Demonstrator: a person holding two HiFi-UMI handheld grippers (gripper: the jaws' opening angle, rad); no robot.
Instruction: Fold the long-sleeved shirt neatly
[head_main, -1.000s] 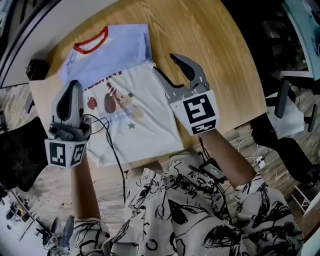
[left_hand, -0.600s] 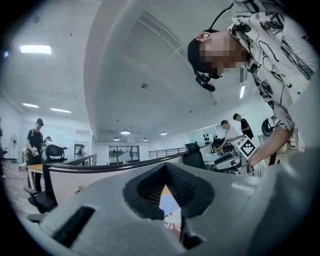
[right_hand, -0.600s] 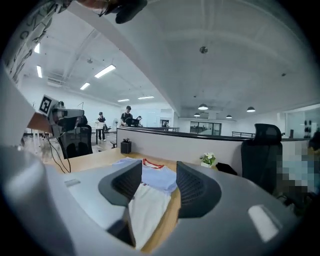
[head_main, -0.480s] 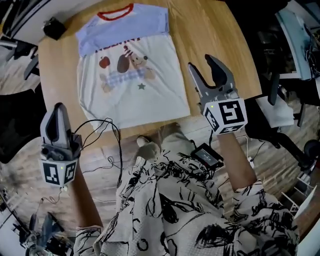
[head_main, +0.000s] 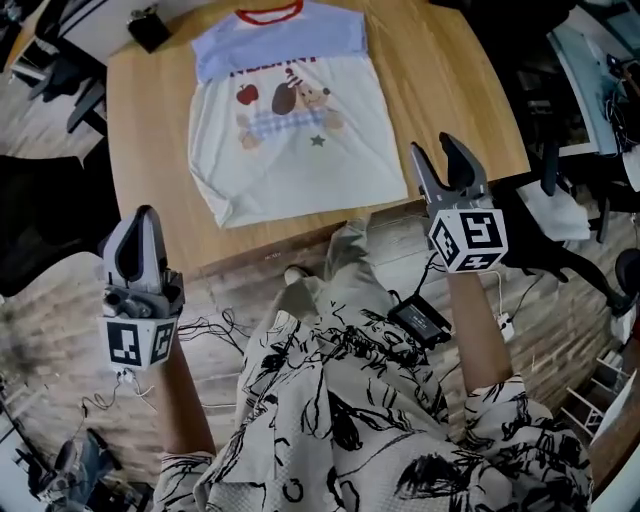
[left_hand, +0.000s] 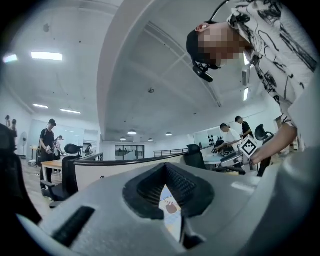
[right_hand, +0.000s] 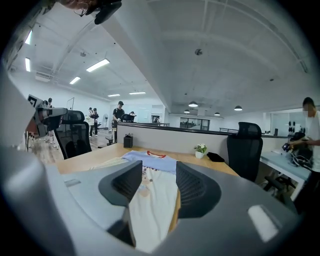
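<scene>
Left gripper (head_main: 141, 215) jaws pressed together, empty, held off near table edge. Right gripper (head_main: 436, 152) jaws spread, empty, over table's near right edge. White-and-pale-blue cartoon-print shirt with red collar (head_main: 285, 150) lies flat on light wooden table (head_main: 150, 170), apart from both.

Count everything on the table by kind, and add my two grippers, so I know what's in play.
shirt: 1
black container: 1
potted plant: 1
flat black item: 1
grippers: 2 (left gripper, right gripper)
Total: 6
</scene>
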